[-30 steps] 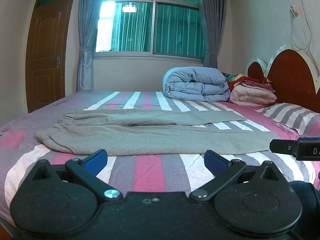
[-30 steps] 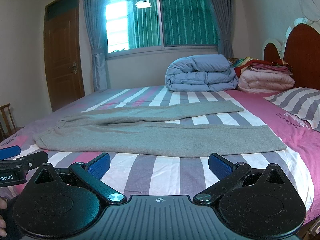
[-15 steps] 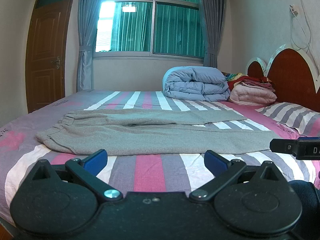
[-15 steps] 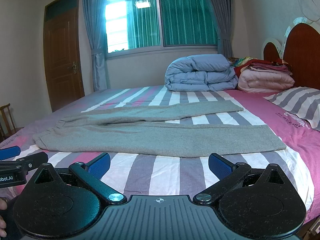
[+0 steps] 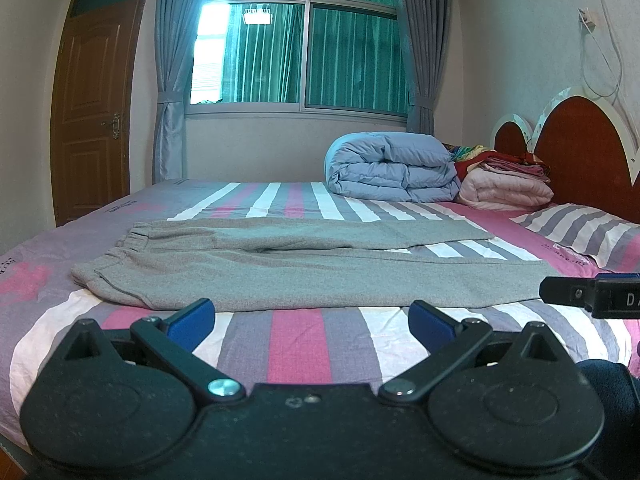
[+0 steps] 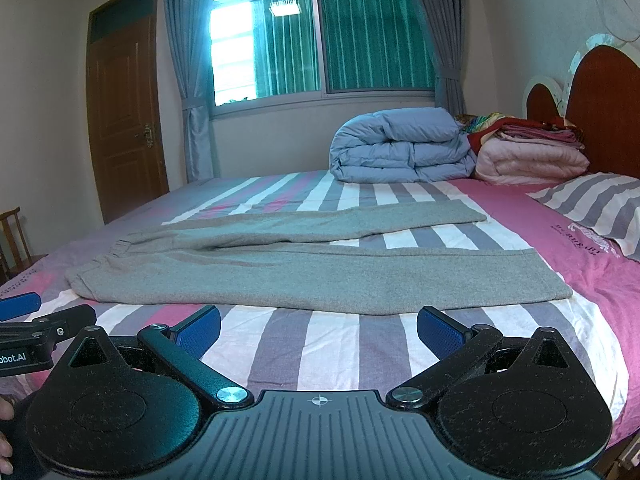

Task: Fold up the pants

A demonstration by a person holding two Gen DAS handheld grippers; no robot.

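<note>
Left wrist view first: left gripper [image 5: 310, 318] spread wide, holding nothing, low over the striped bed [image 5: 304, 344]. Same for the right gripper [image 6: 318, 326], wide and empty. Just beyond, grey pants [image 5: 312, 276] flat, unfolded, long axis crosswise, waistband left, hems right. Best to pinch the near leg's edge at both ends, then lift evenly onto the far leg.

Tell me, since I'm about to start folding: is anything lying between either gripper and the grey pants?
Nothing visible. Only bare striped bedsheet lies between the open right gripper and the pants, and likewise ahead of the open left gripper.
</note>
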